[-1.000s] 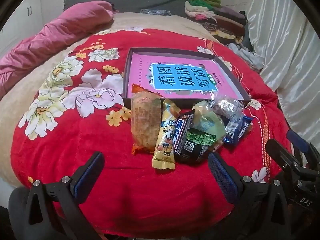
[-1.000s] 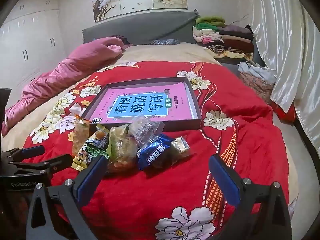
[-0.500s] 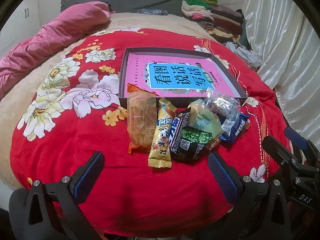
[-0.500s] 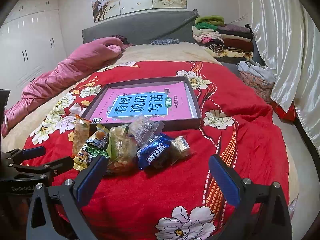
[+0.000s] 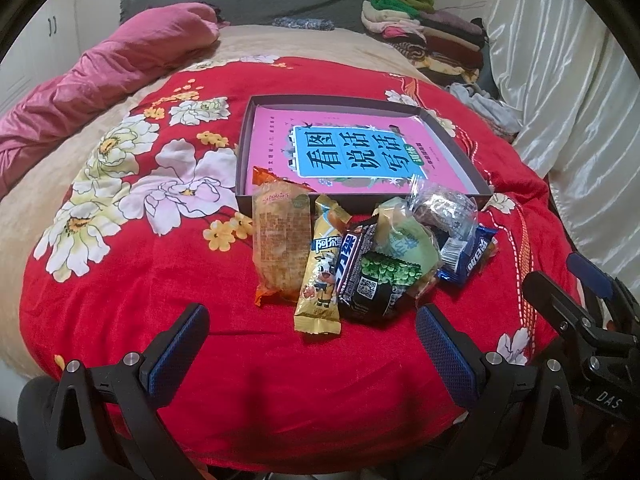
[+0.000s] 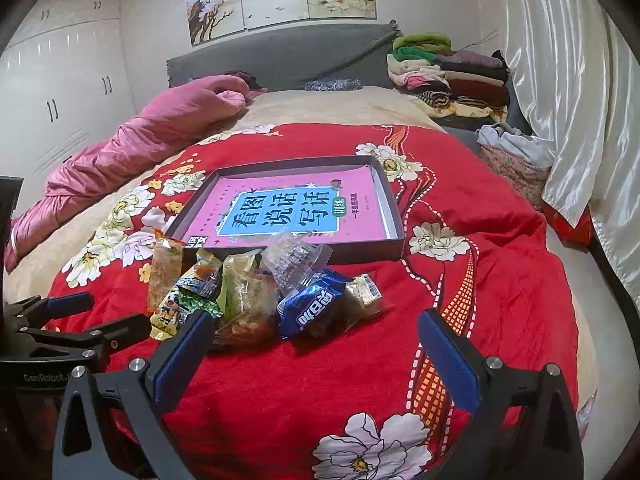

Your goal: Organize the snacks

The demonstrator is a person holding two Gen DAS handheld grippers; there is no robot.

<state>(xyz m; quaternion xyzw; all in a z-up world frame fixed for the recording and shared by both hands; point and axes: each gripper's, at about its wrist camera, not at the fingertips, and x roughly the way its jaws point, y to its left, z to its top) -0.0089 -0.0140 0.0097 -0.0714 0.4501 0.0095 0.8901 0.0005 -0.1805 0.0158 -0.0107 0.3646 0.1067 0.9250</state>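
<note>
Several wrapped snacks lie in a row on the red flowered blanket (image 5: 160, 320): an orange cake pack (image 5: 282, 244), a yellow bar (image 5: 322, 276), a black pea pack (image 5: 380, 280), a green pack (image 5: 404, 236), a clear pack (image 5: 444, 204) and a blue pack (image 5: 470, 254). Behind them sits a dark shallow box (image 5: 244, 152) holding a pink book (image 5: 352, 152). My left gripper (image 5: 312, 348) is open and empty, just short of the snacks. My right gripper (image 6: 316, 354) is open and empty before the blue pack (image 6: 312, 310). The box also shows in the right wrist view (image 6: 394, 208).
A pink quilt (image 5: 104, 76) lies along the bed's left side. Folded clothes (image 5: 424, 32) are stacked at the far right by a grey headboard (image 6: 280, 56). White curtains (image 6: 580, 100) hang on the right. The bed's edge runs just under both grippers.
The left gripper has eased slightly up and back; the snacks sit a little higher in its view. The right gripper has barely moved. Both stay open.
</note>
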